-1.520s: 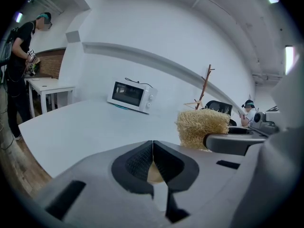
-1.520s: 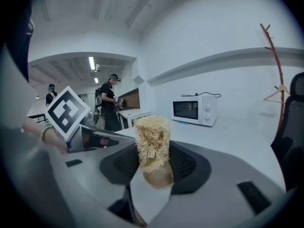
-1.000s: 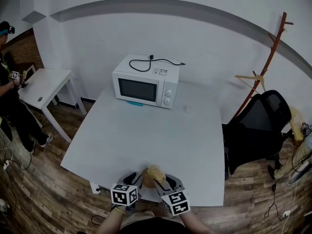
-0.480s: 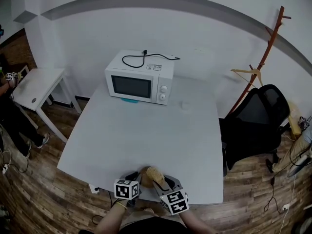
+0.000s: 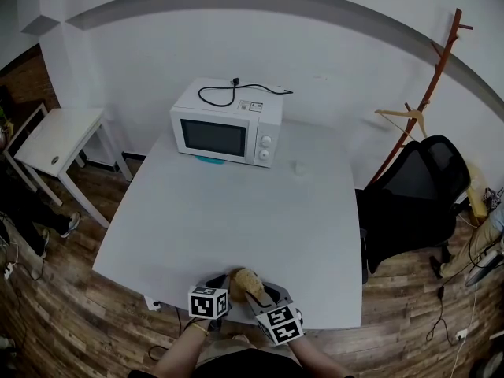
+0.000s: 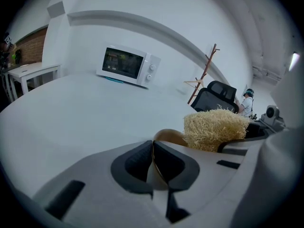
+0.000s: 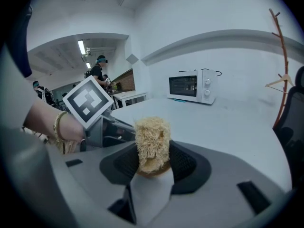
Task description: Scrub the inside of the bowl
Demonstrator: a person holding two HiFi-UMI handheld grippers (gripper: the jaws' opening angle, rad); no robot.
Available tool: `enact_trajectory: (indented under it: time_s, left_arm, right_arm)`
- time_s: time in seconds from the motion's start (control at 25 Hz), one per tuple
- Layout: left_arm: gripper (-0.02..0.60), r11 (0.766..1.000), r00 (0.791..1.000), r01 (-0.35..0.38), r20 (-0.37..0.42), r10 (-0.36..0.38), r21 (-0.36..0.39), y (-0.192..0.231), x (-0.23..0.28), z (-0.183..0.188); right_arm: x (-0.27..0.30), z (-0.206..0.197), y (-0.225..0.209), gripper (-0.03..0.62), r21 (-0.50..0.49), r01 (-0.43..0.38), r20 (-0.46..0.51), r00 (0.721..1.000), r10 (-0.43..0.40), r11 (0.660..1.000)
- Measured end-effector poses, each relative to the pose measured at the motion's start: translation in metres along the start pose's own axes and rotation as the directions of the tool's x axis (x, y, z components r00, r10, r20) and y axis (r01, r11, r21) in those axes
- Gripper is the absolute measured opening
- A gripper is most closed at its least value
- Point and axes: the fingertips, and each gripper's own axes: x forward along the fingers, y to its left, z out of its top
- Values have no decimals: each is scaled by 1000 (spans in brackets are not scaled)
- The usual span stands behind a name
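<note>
Left gripper (image 6: pixel 153 153): jaws closing on the thin rim of the bowl (image 6: pixel 167 136), which shows as a brown edge pinched between the pads. I judge the hold is meant to steady the bowl against the scrubbing.
Right gripper (image 7: pixel 153 155): clamped on a straw-coloured fibrous scrubber (image 7: pixel 151 137), held so its tuft stands out past the pads, free to reach into the bowl.
Bowl: at the table's near edge, right in front of the person and between the two grippers. The scrubber sits over it, but I cannot tell whether it touches the inside.
Stage: both grips look set, so scrubbing is probably about to start or just starting.
Table (image 5: pixel 236 203): large, pale and matt, a steady flat base for the bowl.
Microwave (image 5: pixel 227 132): white, at the table's far edge, its cable (image 5: pixel 240 94) looped on top — well apart from the work.
Room: white wall and wood-plank floor (image 5: pixel 47 305). A black office chair (image 5: pixel 413 195) and a wooden coat stand (image 5: pixel 431 93) are to the right, and a small white side table (image 5: pixel 59 136) is to the left.
</note>
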Motion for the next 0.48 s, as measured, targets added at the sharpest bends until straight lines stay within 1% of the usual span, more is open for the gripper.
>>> enact_trajectory:
  time_s: [0.2,0.48]
  left_arm:
    - [28,1000,1000,-4,20,4,16,-2,-5,7]
    - [28,999,998,3,58,-5,37,-10,-15,17]
  right_arm:
    - [4,-3,-1,176,-7,-3,-20,1000,3,1000]
    - [8,-12,-5,176,-18,10,-75,997,-12,1000]
